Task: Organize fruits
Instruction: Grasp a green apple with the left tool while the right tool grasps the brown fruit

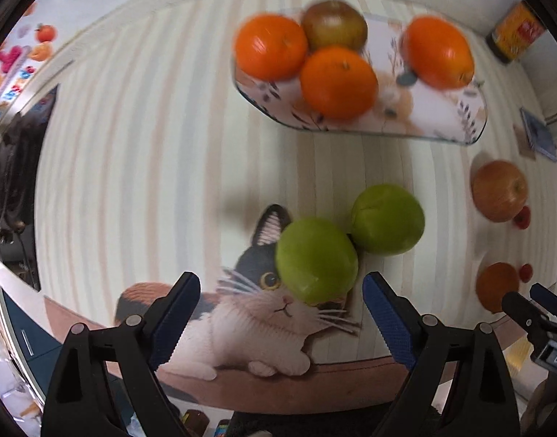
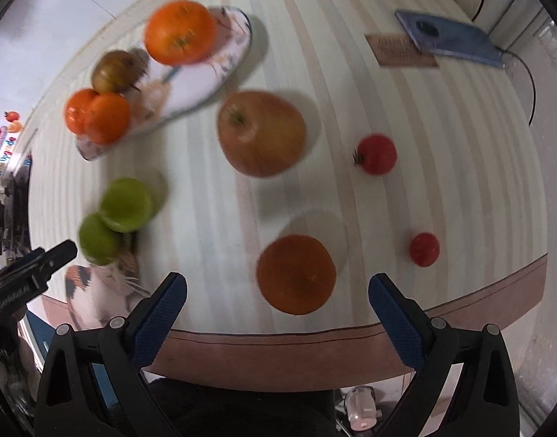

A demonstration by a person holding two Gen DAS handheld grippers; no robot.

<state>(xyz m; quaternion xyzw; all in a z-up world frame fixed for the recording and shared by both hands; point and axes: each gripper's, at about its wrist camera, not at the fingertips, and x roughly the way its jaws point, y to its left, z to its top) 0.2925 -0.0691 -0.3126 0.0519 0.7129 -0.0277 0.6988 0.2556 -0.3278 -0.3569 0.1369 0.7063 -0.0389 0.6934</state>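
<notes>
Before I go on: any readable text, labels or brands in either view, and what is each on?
"DAS", cut off: on the right gripper's body.
Yellow and red tin: label too blurred.
Tan card beside blue phone: print blurred.
Left gripper's body: white lettering unreadable.
Colourful wall lettering: unreadable.

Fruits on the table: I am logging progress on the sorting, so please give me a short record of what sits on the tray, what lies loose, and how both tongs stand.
tray: three oranges, one dull brownish-green fruit
loose on tablecloth: two green fruits touching, one apple, one orange, two small red fruits
left tongs: open, empty, above the nearer green fruit
right tongs: open, empty, above the loose orange
</notes>
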